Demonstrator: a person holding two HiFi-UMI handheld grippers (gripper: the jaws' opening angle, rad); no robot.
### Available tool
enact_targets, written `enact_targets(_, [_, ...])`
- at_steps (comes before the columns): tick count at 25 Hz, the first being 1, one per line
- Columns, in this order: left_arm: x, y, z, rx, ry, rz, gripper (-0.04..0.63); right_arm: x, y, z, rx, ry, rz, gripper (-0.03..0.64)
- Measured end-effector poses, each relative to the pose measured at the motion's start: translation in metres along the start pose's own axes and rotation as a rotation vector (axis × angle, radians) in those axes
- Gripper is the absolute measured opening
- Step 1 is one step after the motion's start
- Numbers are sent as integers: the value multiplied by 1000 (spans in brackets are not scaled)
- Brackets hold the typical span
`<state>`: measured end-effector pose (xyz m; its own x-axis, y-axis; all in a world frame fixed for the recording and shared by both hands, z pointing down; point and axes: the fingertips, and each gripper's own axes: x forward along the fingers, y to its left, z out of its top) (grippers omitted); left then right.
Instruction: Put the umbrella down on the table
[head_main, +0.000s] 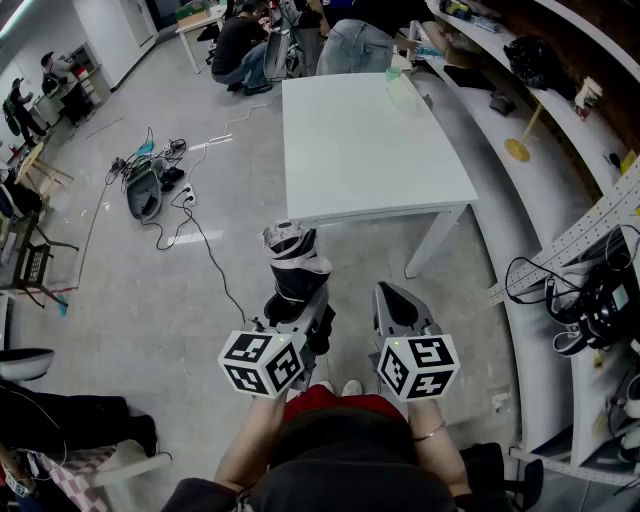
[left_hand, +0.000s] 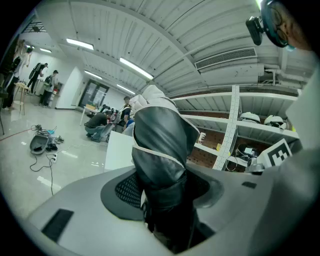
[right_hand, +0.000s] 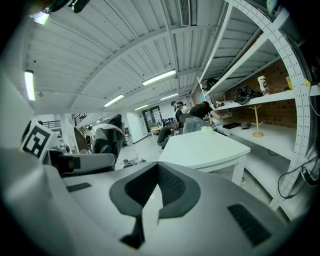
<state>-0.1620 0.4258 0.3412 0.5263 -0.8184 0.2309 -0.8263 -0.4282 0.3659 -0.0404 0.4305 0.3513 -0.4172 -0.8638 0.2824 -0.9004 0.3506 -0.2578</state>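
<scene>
While the white surface (head_main: 370, 150) stands far ahead and is not yet reached, the step in hand is judged to be the carry toward it. That step would be done well if the load were brought over the near edge, lowered until its length lies flat on the bare top, and only then released. If it were dropped from a height or laid across the edge, it could roll off. The folded umbrella (head_main: 293, 265), black with a pale trim, is held up off the floor, near the person and well short of the surface. It is clamped between the jaws of the left claw (head_main: 297, 305), gripped low on the bundle, with most of its length sticking out beyond the jaws toward the far side. The right claw (head_main: 400, 305) is carried just to the right, its jaws together on nothing.
</scene>
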Motion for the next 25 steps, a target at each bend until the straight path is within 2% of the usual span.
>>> enact_targets(15, [7,-6,-5,-17,-3,3,227,-7,-12,-3,10,-11,31,18])
enact_targets(25, [9,-13,-8,-11,0,-5,227,-20,-28,-4,51,-26,8,18])
